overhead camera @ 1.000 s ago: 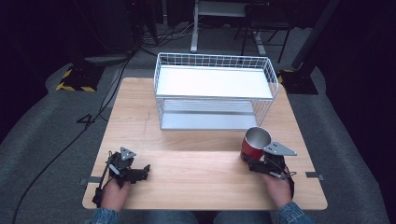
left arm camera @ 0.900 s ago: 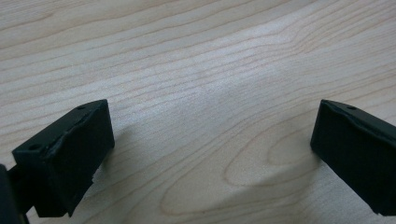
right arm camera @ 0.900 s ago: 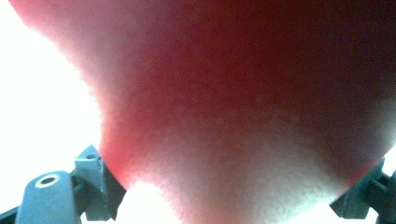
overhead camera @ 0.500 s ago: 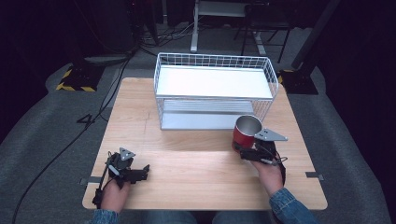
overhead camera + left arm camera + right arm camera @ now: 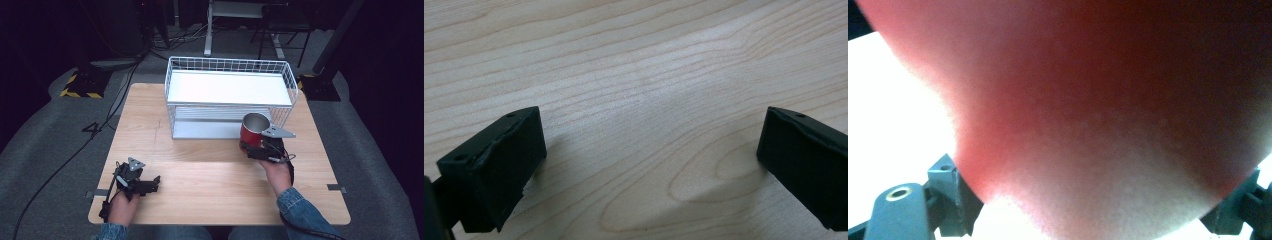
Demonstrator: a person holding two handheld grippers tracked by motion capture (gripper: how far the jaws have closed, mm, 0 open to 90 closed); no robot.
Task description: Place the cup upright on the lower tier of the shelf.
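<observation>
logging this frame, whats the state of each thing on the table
red cup: upright, mouth open, held off the table
right gripper: shut on the red cup
left gripper: open, holding nothing, low over the table
wire basket: upright on the table, white tray inside

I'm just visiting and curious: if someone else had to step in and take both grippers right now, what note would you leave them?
Right gripper: shut on the red cup, held upright above the table, just in front of the white wire basket.
Left gripper: open, holding nothing, low over the table's near left corner.
Done: cup picked up.
Left: probably setting it in or on the basket, though the exact spot is a guess; then release.
</observation>
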